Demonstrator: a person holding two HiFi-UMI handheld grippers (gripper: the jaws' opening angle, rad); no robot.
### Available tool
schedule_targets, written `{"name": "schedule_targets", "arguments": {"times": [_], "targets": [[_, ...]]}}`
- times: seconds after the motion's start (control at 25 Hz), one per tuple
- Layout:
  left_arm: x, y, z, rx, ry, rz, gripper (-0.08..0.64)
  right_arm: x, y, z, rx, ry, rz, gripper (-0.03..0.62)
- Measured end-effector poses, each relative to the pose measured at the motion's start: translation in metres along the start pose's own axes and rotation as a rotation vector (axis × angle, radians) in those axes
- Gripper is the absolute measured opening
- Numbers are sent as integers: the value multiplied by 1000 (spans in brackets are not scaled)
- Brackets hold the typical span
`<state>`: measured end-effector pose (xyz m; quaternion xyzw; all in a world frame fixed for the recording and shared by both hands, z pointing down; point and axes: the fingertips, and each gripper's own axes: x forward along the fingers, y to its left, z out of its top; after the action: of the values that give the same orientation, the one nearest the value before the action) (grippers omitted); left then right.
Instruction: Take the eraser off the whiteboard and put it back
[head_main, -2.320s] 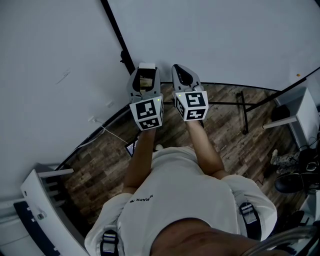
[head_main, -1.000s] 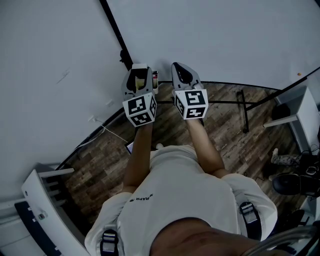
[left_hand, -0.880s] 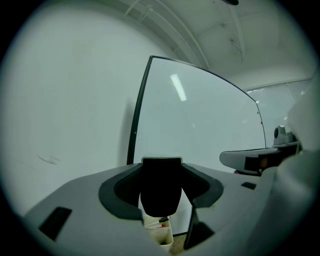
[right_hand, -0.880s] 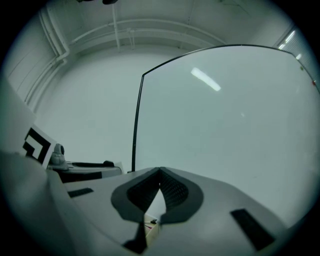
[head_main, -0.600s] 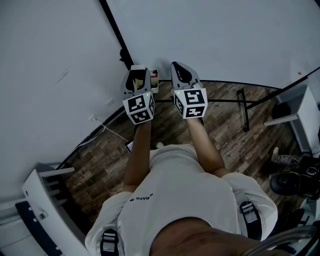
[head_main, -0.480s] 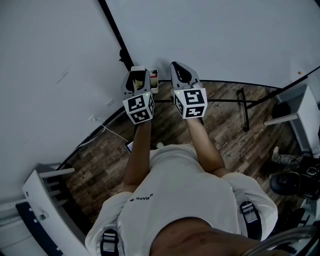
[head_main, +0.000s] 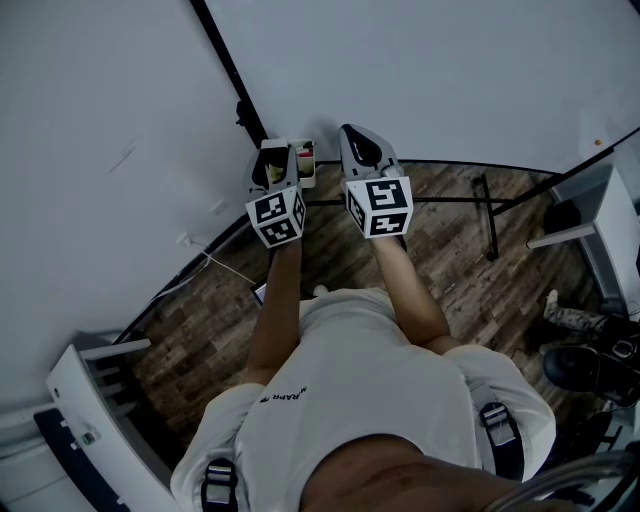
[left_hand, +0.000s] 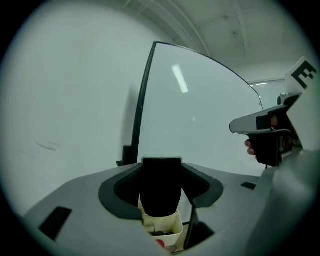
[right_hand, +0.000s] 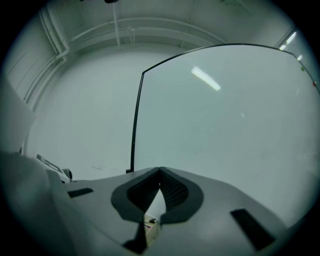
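one eraser (left_hand: 161, 187), a dark block, sits clamped in the left tongs (head_main: 275, 152) and fills the gap between both pads. tongs held level, facing the whiteboard (head_main: 430, 70) near its black frame edge (left_hand: 142, 100). cannot tell whether the eraser touches the board face. small white tray (left_hand: 168, 226) is just below the eraser, with something red in it. contact between the two is unclear. right tongs (right_hand: 160, 171) are closed, tips meeting, nothing gripped. they are level beside the left pair, apart from it. wood-plank floor (head_main: 450, 260) is beneath.
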<state>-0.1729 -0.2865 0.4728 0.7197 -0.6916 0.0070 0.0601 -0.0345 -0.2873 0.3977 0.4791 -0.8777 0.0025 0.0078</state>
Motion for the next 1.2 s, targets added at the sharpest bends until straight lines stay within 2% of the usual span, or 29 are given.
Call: {"name": "schedule_targets", "arguments": {"times": [0.36, 1.2], "targets": [[5, 8, -22, -17, 12, 8, 232, 1, -1, -1, -2, 7, -1, 12], [22, 20, -73, 9, 66, 40, 232, 2, -15, -3, -15, 17, -25, 12]]}}
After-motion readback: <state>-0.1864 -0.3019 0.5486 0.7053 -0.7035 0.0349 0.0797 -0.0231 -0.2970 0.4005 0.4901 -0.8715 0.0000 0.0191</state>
